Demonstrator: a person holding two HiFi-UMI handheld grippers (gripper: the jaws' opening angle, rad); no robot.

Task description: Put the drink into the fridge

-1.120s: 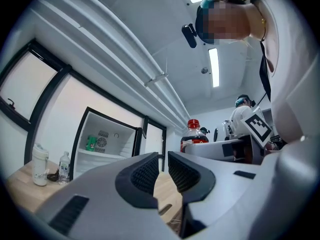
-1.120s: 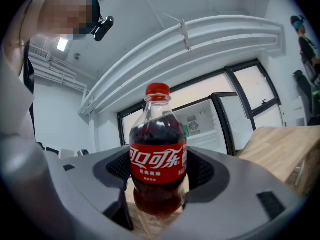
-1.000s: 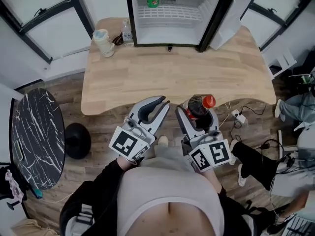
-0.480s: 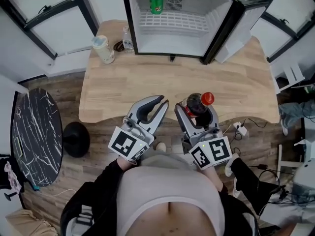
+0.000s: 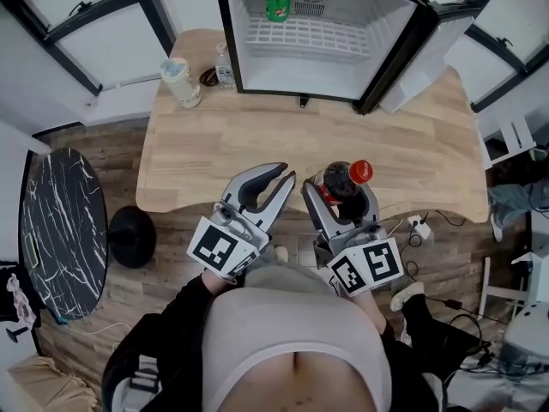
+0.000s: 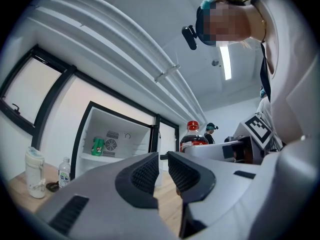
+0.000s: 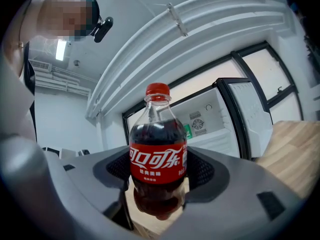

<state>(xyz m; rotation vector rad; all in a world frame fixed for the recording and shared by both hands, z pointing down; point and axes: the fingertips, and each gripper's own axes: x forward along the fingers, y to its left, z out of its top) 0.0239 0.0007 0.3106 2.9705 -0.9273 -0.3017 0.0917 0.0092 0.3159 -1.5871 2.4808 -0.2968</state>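
Observation:
A cola bottle (image 5: 346, 181) with a red cap and red label stands upright between the fingers of my right gripper (image 5: 340, 192), which is shut on it over the table's front edge. In the right gripper view the bottle (image 7: 158, 159) fills the centre. My left gripper (image 5: 288, 176) hovers beside it to the left, jaws nearly touching and holding nothing; its pads (image 6: 147, 171) show only a thin gap. The small white fridge (image 5: 249, 63) stands open at the far side of the table, with a green can (image 5: 277, 4) on its upper shelf. Its door (image 5: 425, 45) swings out to the right.
The wooden table (image 5: 257, 136) spans the middle. At its back left stand a pale tumbler (image 5: 178, 80) and a small water bottle (image 5: 224, 61). A black marble round table (image 5: 60, 230) sits on the floor at left. A power strip with cables (image 5: 419, 226) lies at right.
Both grippers hold nearly the same pose, edging slightly toward the table with the bottle still gripped. A person's legs seen at the right edge are gone from view.

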